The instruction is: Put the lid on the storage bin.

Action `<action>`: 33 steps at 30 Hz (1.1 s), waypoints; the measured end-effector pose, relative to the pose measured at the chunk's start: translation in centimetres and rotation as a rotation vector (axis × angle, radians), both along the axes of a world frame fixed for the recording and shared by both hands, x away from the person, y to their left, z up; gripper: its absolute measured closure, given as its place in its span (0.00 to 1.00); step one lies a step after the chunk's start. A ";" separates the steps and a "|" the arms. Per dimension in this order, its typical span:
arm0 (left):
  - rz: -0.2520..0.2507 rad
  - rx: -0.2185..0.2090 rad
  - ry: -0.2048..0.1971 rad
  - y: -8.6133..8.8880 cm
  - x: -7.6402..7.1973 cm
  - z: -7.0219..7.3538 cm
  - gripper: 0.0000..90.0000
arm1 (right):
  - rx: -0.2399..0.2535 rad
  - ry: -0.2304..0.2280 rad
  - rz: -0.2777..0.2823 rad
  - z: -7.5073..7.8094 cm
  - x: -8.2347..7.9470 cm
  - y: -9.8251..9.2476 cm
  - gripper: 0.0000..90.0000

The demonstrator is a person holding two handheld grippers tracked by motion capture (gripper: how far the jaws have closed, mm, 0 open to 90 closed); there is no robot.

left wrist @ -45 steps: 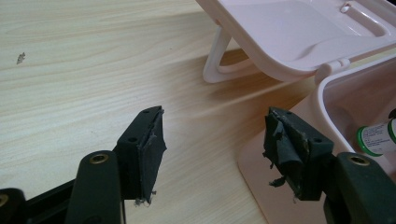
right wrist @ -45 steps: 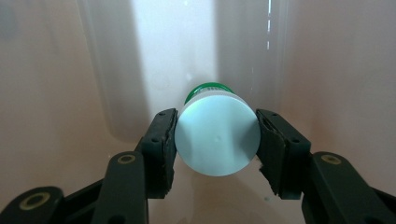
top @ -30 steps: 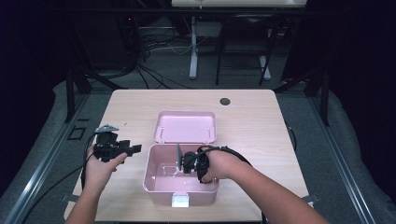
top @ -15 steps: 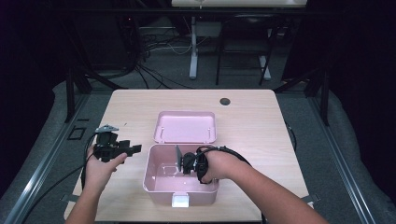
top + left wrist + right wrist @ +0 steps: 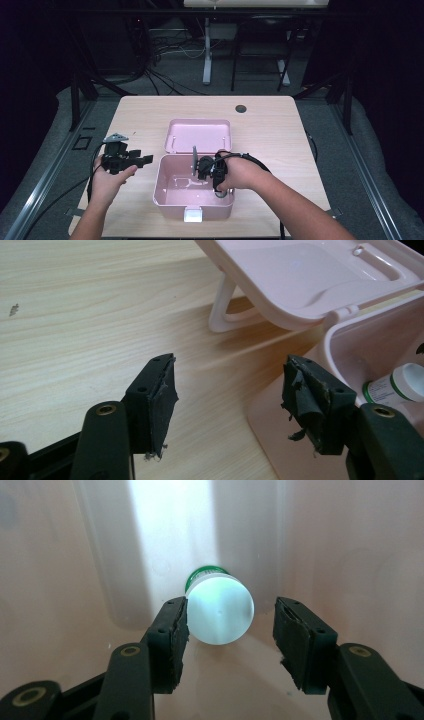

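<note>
Inside the pink box (image 5: 172, 200), the right gripper (image 5: 230, 625) has just been opening its fingers around a white-capped bottle (image 5: 221, 609). The left gripper (image 5: 227, 395) hovers over the tabletop (image 5: 75, 315), fingers wide and empty.

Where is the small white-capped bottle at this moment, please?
The bottle lies inside the open pink box; in the right gripper view it sits between the right claw pads, nearer the left-hand one.
</note>
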State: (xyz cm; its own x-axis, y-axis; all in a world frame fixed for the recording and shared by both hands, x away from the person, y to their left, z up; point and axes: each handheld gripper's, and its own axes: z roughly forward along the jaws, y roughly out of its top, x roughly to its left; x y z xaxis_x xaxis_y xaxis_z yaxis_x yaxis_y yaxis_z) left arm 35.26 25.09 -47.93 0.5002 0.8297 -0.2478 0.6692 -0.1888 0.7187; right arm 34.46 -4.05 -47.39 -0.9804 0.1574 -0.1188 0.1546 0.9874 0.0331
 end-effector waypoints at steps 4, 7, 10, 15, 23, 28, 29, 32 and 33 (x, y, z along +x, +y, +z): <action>-0.037 -0.012 -0.010 -0.7 -0.3 0.4 0.44 | 0.036 -0.002 -0.022 0.6 0.0 -0.2 0.50; -0.061 -0.006 -0.022 -1.2 -0.6 0.9 0.44 | 0.070 -0.019 -0.056 1.4 0.3 -0.7 0.48; -0.088 0.002 -0.021 -1.7 -0.9 1.1 0.46 | 0.104 -0.029 -0.085 1.9 0.6 -1.2 0.46; -0.130 0.017 -0.022 -2.4 -1.2 1.4 0.46 | 0.142 -0.049 -0.118 2.8 1.0 -1.9 0.43; -0.159 0.017 -0.017 -3.0 -1.6 1.7 0.47 | 0.229 -0.076 -0.204 4.1 1.9 -3.3 0.43; -0.178 0.011 -0.032 -3.2 -1.8 1.8 0.54 | 0.268 -0.087 -0.233 4.8 2.4 -3.9 0.45; -0.192 0.018 -0.036 -3.2 -1.8 1.9 0.54 | 0.278 -0.091 -0.236 4.9 2.5 -4.1 0.46; -0.225 0.024 -0.040 -3.5 -1.9 1.8 0.59 | 0.320 -0.101 -0.265 5.3 2.9 -4.7 0.48; -0.225 0.024 -0.040 -3.5 -1.9 1.8 0.59 | 0.329 -0.103 -0.277 5.4 3.1 -4.8 0.48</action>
